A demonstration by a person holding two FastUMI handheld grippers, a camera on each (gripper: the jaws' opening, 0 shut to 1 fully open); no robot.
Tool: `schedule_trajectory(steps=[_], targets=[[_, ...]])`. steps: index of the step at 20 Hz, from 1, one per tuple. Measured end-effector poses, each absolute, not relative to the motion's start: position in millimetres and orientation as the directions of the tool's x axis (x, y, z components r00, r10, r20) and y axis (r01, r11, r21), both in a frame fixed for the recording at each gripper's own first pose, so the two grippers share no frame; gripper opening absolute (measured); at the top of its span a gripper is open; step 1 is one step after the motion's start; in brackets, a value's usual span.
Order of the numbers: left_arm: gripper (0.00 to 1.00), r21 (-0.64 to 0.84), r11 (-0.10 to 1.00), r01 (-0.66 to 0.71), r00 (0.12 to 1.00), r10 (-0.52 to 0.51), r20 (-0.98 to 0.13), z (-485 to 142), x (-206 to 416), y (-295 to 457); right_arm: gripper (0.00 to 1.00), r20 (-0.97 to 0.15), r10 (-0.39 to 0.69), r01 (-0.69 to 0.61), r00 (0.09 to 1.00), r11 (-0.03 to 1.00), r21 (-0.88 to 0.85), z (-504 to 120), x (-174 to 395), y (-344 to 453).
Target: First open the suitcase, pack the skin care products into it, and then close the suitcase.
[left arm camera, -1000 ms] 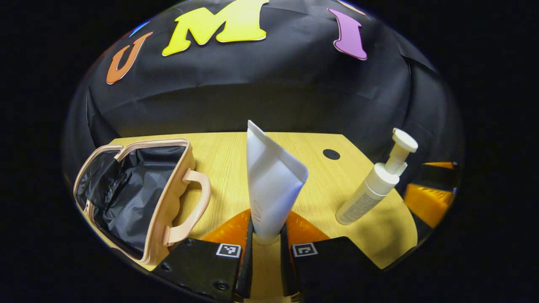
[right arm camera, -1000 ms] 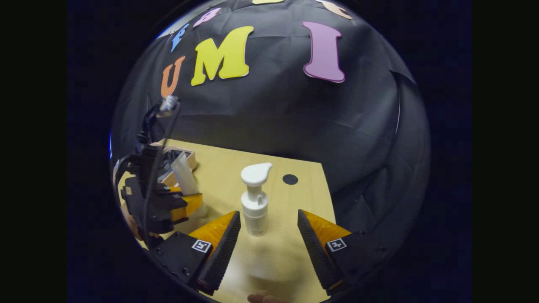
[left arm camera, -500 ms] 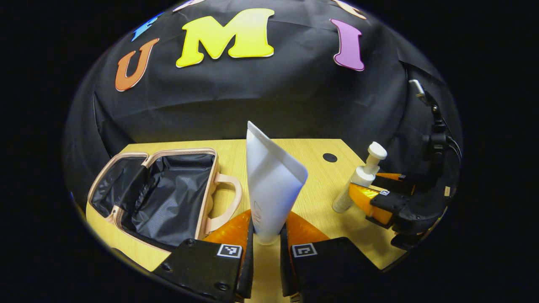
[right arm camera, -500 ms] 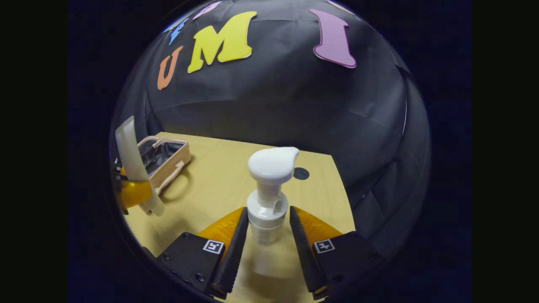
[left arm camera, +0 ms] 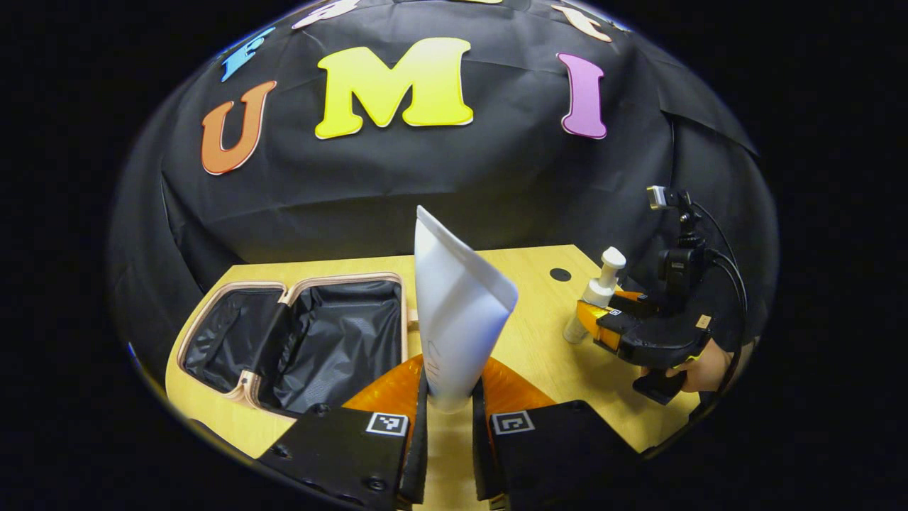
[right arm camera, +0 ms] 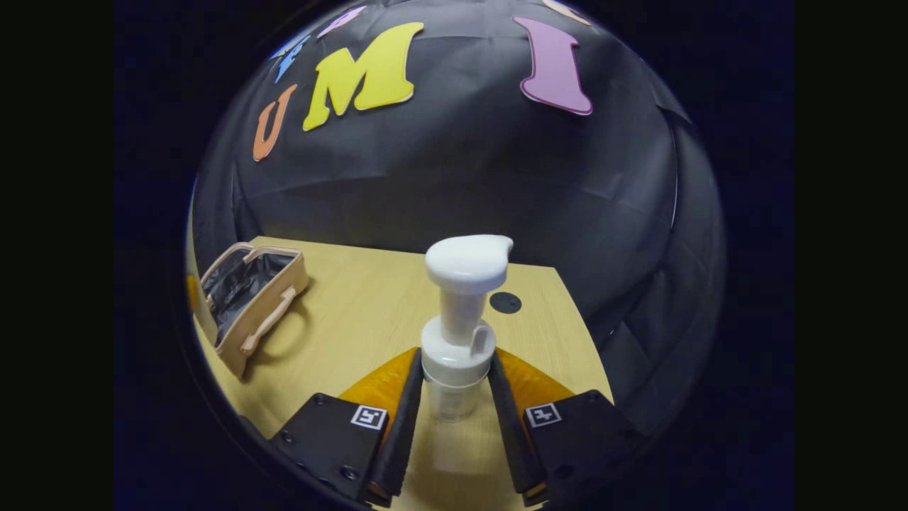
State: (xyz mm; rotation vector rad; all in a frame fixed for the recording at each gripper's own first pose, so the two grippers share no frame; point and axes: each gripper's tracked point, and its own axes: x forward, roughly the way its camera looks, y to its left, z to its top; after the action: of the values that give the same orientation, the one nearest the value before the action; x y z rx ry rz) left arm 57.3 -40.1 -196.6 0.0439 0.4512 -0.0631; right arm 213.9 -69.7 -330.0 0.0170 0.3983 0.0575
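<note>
In the left gripper view, the left gripper (left arm camera: 447, 426) at the bottom centre is clamped on a white tube (left arm camera: 457, 312), both fingers pressing its lower end, the tube standing up through the middle of the frame with its flat crimped end uppermost. To the lower left lies the suitcase (left arm camera: 298, 341), a small pink case lying open with its black lining showing, on the wooden table (left arm camera: 532, 348). At the right of the frame the right gripper (left arm camera: 592, 323), held by a hand (left arm camera: 699, 369), grips a white pump bottle (left arm camera: 594, 301); whether the bottle's base touches the table there is hard to tell.

In the right gripper view, the right gripper (right arm camera: 454, 404) at the bottom centre is closed narrowly on the pump bottle (right arm camera: 461, 319), its fingers against the bottle's collar just under the pump head, the bottle upright in mid-frame. The suitcase (right arm camera: 252, 305) sits at the left edge, open, well apart from the bottle. A small dark round spot (right arm camera: 505, 302) marks the table (right arm camera: 355, 312) just right of the pump
</note>
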Motion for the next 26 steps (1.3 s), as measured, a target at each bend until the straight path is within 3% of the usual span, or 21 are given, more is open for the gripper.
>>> schedule_trajectory(steps=[4,13,15,18,22,23,24,26], targets=[[0.29,0.023,0.999,0.048,0.900,-0.033,-0.435,-192,60,-15,0.49,-0.413,0.057,-0.044,0.909,0.998,0.041,-327,206,-61],[0.29,0.045,0.999,0.029,0.874,-0.004,-0.486,-211,59,91,0.49,-0.373,0.095,-0.099,0.923,0.995,0.007,-246,102,18],[0.33,0.026,1.000,0.003,0.846,0.011,-0.533,-229,57,116,0.49,-0.379,0.101,-0.092,0.920,0.995,0.041,-238,92,36],[0.29,-0.001,0.999,-0.044,0.786,0.034,-0.617,-260,60,147,0.49,-0.377,0.099,-0.085,0.921,0.995,0.054,-224,78,66],[0.29,-0.046,0.999,-0.008,0.711,-0.027,-0.703,-291,68,151,0.49,-0.363,0.097,-0.071,0.927,0.994,0.085,-192,68,105],[0.34,-0.046,0.999,-0.006,0.696,-0.029,-0.717,-293,69,151,0.49,-0.357,0.099,-0.073,0.929,0.994,0.086,-186,66,111],[0.29,-0.042,0.999,-0.004,0.686,-0.027,-0.728,-294,71,150,0.49,-0.345,0.094,-0.071,0.934,0.994,0.080,-181,65,115],[0.29,-0.025,1.000,-0.005,0.654,-0.015,-0.757,-298,71,151,0.49,-0.325,0.079,-0.062,0.943,0.996,0.061,-173,65,119]])
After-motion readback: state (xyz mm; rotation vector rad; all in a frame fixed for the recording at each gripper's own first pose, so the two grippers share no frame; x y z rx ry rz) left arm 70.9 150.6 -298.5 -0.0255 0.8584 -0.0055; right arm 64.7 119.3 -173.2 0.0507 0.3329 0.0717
